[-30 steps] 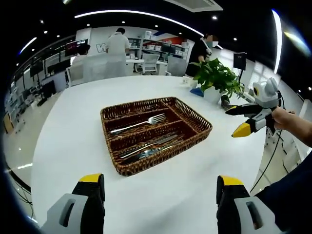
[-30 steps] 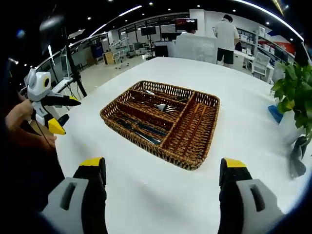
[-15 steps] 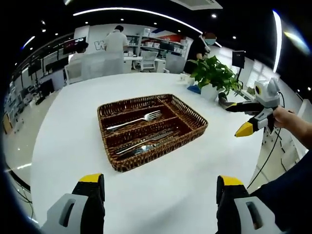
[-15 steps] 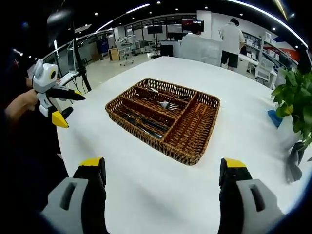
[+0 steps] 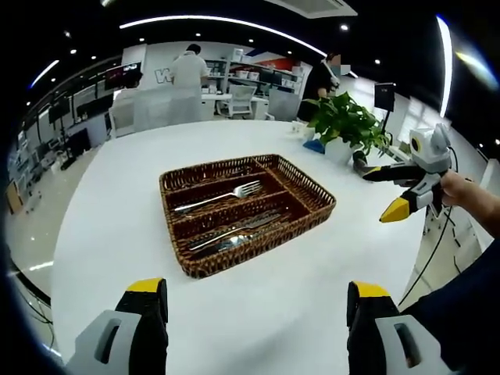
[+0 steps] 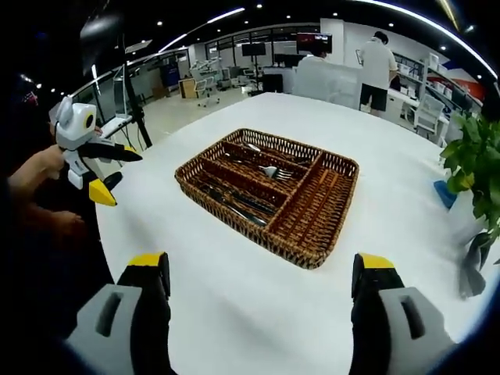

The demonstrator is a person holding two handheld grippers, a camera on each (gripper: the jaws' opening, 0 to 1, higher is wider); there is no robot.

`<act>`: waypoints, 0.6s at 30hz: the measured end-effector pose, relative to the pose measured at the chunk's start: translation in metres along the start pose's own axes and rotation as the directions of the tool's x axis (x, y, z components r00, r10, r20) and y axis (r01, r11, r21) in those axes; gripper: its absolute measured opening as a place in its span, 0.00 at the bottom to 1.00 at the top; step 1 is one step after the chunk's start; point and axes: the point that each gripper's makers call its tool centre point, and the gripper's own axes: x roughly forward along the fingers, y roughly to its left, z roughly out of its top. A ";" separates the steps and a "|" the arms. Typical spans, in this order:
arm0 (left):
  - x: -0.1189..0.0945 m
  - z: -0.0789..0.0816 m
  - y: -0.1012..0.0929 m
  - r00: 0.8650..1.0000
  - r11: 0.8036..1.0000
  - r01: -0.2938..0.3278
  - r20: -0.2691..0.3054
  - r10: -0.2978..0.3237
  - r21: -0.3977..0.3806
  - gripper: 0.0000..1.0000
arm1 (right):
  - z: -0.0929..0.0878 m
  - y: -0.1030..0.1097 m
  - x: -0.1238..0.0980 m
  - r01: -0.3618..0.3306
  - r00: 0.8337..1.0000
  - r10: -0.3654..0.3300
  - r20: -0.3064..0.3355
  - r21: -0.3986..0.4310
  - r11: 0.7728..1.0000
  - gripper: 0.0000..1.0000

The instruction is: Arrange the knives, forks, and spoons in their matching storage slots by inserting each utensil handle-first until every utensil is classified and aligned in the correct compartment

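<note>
A: Where is the fork (image 5: 220, 197)?

B: In the wicker tray (image 5: 306, 221), well ahead of the left claw (image 5: 258, 328) and right claw (image 6: 262, 328). Both claws are wide apart, holding nothing.

A: Is it hard to grab?

B: Probably. It looks thin, stiff and slippery. Pinch the middle of its handle.

I'm looking across a big white bench (image 5: 117, 234) with a rounded edge, set in an open-plan office. Overhead the ceiling is dark, cut by a long curved light strip (image 5: 226, 21) and dotted with small spotlights. Straight ahead in the left gripper view there's a white wall (image 5: 156, 58) and shelving (image 5: 258, 74), with a person in a white shirt (image 5: 190, 69) standing at a counter. A leafy potted plant (image 5: 344, 125) sits at the bench's far edge. In the right gripper view I can see a glossy pale floor (image 6: 168, 109), desks and dark monitors (image 6: 308, 39) further back.
</note>
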 end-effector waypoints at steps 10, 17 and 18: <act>0.000 0.001 0.001 1.000 1.000 -0.007 0.010 0.007 0.002 1.00 | -0.003 -0.001 0.002 0.005 0.999 -0.007 -0.037 -0.047 0.999 1.00; 0.001 0.000 0.000 1.000 1.000 -0.007 0.014 0.007 0.007 1.00 | -0.004 0.001 0.002 -0.001 0.999 -0.002 -0.052 -0.066 0.998 1.00; 0.001 0.000 0.000 1.000 1.000 -0.007 0.014 0.007 0.007 1.00 | -0.004 0.000 0.002 0.000 0.999 -0.003 -0.052 -0.067 0.998 1.00</act>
